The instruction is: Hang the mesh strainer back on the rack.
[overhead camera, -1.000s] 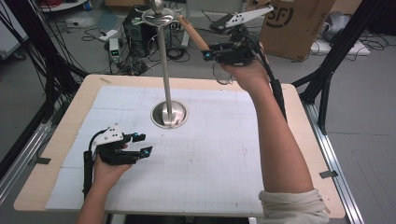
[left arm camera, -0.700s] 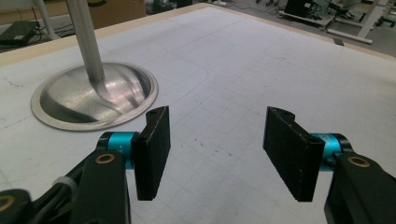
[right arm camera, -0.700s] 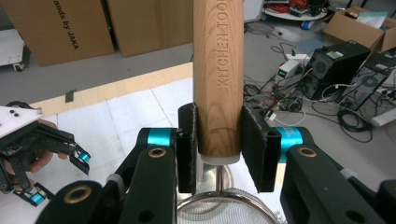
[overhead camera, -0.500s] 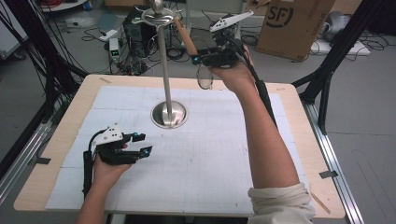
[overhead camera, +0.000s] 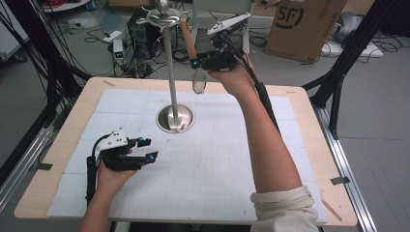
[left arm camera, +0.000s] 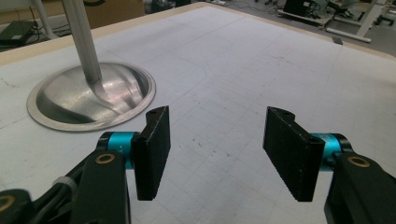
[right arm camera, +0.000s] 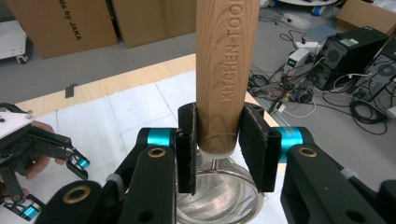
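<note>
A strainer with a wooden handle (overhead camera: pixel 187 36) and a round mesh bowl (overhead camera: pixel 198 81) hangs in the air behind the table's far edge. My right gripper (overhead camera: pixel 196 62) is shut on the handle's lower end, just right of the metal stand's pole (overhead camera: pixel 169 63). In the right gripper view the pads clamp the handle (right arm camera: pixel 226 70), which rises upward, and the mesh bowl (right arm camera: pixel 217 198) lies below my right gripper (right arm camera: pixel 219 149). My left gripper (overhead camera: pixel 147 149) rests low at the table's front left, open, with nothing between its jaws; my left gripper (left arm camera: pixel 217 149) faces bare mat.
The stand's round metal base (overhead camera: pixel 175 118) sits mid-table on a white mat (overhead camera: pixel 217 159); its top carries a ring and knob (overhead camera: pixel 163 17). In the left gripper view the base (left arm camera: pixel 88 98) lies to the upper left. Cardboard boxes (overhead camera: pixel 302 24) and cables lie on the floor beyond.
My right gripper has carried the strainer leftward and a little lower, close to the pole's upper part. The left gripper has stayed where it was.
</note>
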The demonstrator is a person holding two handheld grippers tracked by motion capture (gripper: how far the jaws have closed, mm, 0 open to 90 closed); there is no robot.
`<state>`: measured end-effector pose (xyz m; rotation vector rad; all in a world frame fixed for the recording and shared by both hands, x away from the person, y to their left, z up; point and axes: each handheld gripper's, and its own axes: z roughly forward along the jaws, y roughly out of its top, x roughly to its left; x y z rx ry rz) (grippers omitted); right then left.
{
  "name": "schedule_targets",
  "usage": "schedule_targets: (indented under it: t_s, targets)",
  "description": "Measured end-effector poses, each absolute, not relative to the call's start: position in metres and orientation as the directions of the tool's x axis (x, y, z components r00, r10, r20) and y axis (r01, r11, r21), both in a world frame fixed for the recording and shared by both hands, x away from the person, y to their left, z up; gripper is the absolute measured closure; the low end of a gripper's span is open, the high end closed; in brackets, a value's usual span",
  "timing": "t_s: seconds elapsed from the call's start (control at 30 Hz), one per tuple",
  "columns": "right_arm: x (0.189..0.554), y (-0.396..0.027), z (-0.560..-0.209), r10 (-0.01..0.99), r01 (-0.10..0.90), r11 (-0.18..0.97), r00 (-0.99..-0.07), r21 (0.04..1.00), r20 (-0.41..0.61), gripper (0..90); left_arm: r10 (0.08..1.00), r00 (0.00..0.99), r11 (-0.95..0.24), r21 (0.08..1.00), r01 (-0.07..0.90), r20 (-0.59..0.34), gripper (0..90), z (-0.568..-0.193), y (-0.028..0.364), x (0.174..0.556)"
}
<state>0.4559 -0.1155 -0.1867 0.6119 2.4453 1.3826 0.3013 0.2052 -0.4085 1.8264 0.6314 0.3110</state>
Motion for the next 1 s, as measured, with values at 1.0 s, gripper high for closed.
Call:
schedule_targets:
  t_s: [1.0]
  targets:
    - [0.4468, -0.1225, -0.1904, 0.5, 0.209, 0.459, -0.864, 0.863, -0.056, 47.6, 0.561, 0.822, -0.23, 0.935, 0.268, -0.098, 41.9, -0.4082, 0.2052, 0.3014]
